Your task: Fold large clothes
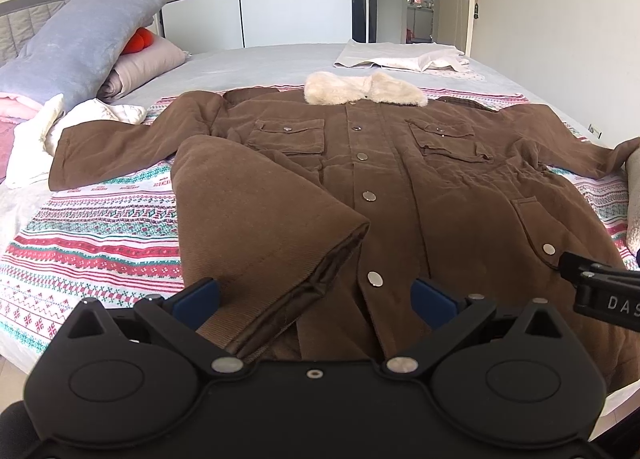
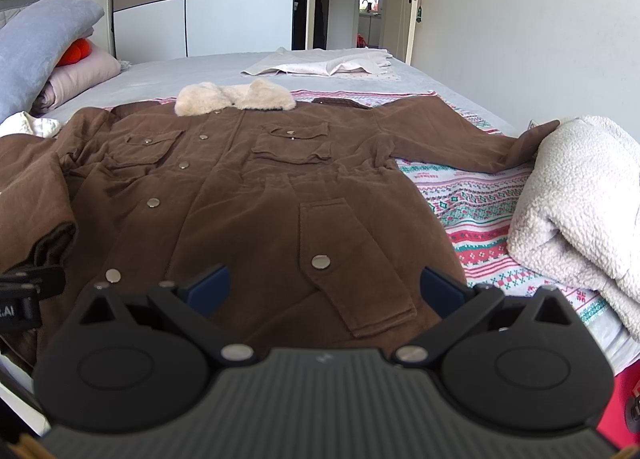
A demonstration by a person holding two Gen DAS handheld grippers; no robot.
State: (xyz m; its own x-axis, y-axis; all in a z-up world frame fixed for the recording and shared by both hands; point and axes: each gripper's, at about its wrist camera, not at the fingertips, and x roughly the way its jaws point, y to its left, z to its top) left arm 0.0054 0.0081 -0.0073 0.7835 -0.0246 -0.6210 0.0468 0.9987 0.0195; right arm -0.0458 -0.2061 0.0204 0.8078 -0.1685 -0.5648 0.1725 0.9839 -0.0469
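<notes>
A large brown coat [image 1: 400,179] with a cream fur collar [image 1: 364,89] lies front up on the bed, buttoned. Its left side is folded over onto the front [image 1: 260,211], with the left sleeve stretched out to the left. The right sleeve [image 2: 460,135] stretches out to the right. My left gripper [image 1: 316,299] is open and empty above the coat's hem, by the folded flap. My right gripper [image 2: 326,289] is open and empty above the lower right pocket [image 2: 352,259]. The coat also shows in the right wrist view [image 2: 240,187]. Each gripper's edge shows in the other's view.
The coat lies on a patterned red, green and white blanket [image 1: 100,227] over the bed. A white fleece bundle [image 2: 580,211] sits at the right. Pillows [image 1: 80,47] and white cloth [image 1: 36,139] are at the left, a folded light sheet [image 1: 400,55] at the far end.
</notes>
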